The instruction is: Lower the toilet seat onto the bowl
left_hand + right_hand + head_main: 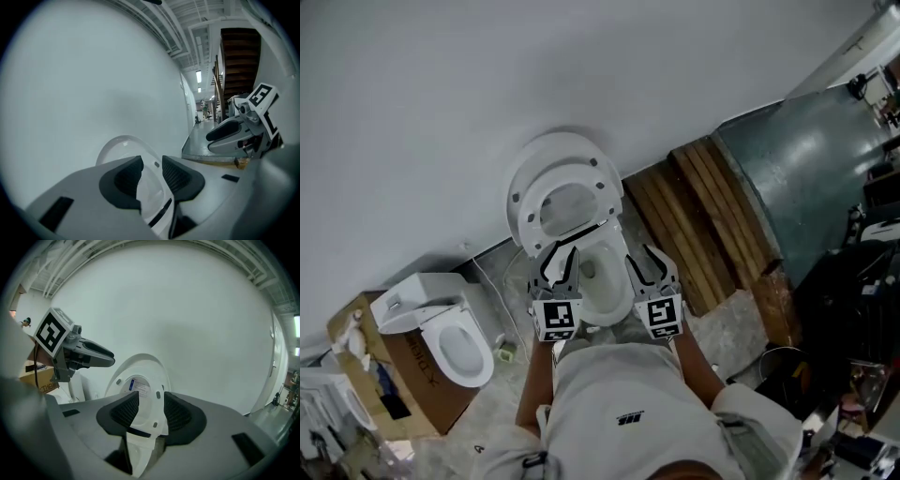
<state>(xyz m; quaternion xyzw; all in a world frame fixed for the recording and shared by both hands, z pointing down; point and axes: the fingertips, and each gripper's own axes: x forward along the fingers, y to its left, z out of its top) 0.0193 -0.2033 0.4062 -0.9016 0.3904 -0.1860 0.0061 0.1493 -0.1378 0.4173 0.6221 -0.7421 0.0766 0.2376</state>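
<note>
The white toilet seat [528,217] stands raised with the lid [551,150] against the wall, above the open bowl [620,281]. In the right gripper view the seat [161,380] shows its underside with bumpers and a label. My left gripper [562,248] hovers in front of the seat's lower left. Its jaws are drawn nearly together and nothing is held; the seat [119,145] shows beyond them [152,161]. My right gripper [645,255] hangs over the bowl's right side, its jaws [151,397] a narrow gap apart and empty. Each gripper shows in the other's view: left [86,355], right [234,133].
A second toilet [450,337] sits on a cardboard box [417,380] at the left. Wooden planks [698,216] and a grey metal panel [806,159] lean on the wall to the right. Dark clutter [862,309] fills the far right.
</note>
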